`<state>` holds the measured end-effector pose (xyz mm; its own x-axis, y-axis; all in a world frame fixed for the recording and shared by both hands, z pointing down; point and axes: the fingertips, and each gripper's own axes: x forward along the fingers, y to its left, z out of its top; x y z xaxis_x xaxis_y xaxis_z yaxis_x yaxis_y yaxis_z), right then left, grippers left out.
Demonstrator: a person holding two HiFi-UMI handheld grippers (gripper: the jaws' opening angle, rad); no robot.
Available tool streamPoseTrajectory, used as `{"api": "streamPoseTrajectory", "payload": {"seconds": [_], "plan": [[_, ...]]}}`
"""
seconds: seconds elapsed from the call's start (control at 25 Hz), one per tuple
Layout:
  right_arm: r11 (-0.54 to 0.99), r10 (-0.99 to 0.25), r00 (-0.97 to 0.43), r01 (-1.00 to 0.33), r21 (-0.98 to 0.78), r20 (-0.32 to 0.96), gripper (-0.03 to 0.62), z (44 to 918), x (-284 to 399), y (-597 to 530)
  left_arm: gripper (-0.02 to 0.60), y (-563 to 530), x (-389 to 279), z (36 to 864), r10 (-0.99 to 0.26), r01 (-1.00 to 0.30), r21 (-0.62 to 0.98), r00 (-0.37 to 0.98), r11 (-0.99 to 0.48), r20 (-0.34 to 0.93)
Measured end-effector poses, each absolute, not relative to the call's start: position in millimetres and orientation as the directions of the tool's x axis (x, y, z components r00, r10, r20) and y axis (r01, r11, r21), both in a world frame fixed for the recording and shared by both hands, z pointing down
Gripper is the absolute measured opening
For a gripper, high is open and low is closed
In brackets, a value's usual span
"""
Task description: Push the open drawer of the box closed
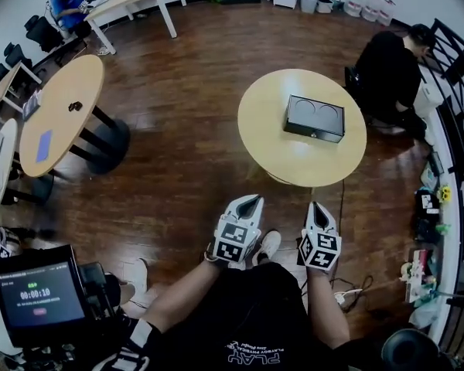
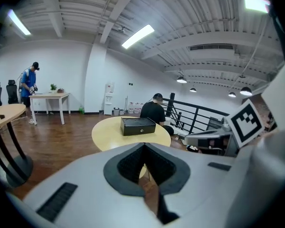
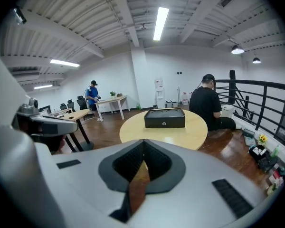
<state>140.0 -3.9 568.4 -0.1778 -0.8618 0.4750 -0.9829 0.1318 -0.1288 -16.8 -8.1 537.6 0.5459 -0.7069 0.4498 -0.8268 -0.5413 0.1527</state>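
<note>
A black box (image 1: 315, 118) with a small knob on its front lies on a round yellow table (image 1: 271, 137), some way ahead of me. How far its drawer stands out I cannot tell from here. Both grippers hang low over the wooden floor, short of the table. The left gripper (image 1: 253, 199) is shut and empty. The right gripper (image 1: 315, 205) is shut too, with nothing between its jaws. In the left gripper view, the tips (image 2: 143, 145) meet below the box (image 2: 138, 126). In the right gripper view, the closed tips (image 3: 143, 141) point at the box (image 3: 165, 118).
A person in black (image 1: 390, 76) sits at the table's far right side, next to a black railing (image 1: 456, 130). Another round table (image 1: 62, 110) stands at the left. A person in blue (image 1: 66, 2) is at a white desk. A power strip (image 1: 348, 296) lies on the floor.
</note>
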Motion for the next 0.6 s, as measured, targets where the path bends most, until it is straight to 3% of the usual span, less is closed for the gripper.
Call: {"api": "streamPoseTrajectory", "payload": {"seconds": [0.6], "plan": [[0.156,-0.883,-0.226,-0.968,-0.198,0.411,0.006,531.1,115.0,85.1,-0.003,67.6,-8.5,510.6,-0.681,-0.775,0.180,0.623,-0.606,0.385]]}}
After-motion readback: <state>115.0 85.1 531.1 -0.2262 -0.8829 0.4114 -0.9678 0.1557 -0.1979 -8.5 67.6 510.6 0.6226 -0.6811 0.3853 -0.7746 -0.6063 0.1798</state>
